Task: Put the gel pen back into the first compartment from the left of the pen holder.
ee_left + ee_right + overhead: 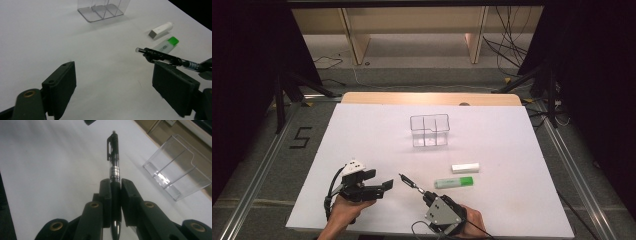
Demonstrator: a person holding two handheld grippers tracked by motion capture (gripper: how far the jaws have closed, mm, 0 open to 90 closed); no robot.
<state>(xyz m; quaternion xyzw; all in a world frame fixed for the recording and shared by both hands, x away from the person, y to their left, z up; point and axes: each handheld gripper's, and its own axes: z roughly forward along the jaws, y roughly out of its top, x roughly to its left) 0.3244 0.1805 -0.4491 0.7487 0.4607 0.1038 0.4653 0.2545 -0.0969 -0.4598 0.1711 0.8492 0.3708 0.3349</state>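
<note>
The white sheet (377, 145) is lit brightly and evenly from above, while the room around it falls to near black. The clear box (429, 131) throws only a faint shadow on its near side and catches small glints on its walls. In both gripper views the sheet looks greyer and grainy, and the black jaws nearest the lens are soft.
</note>
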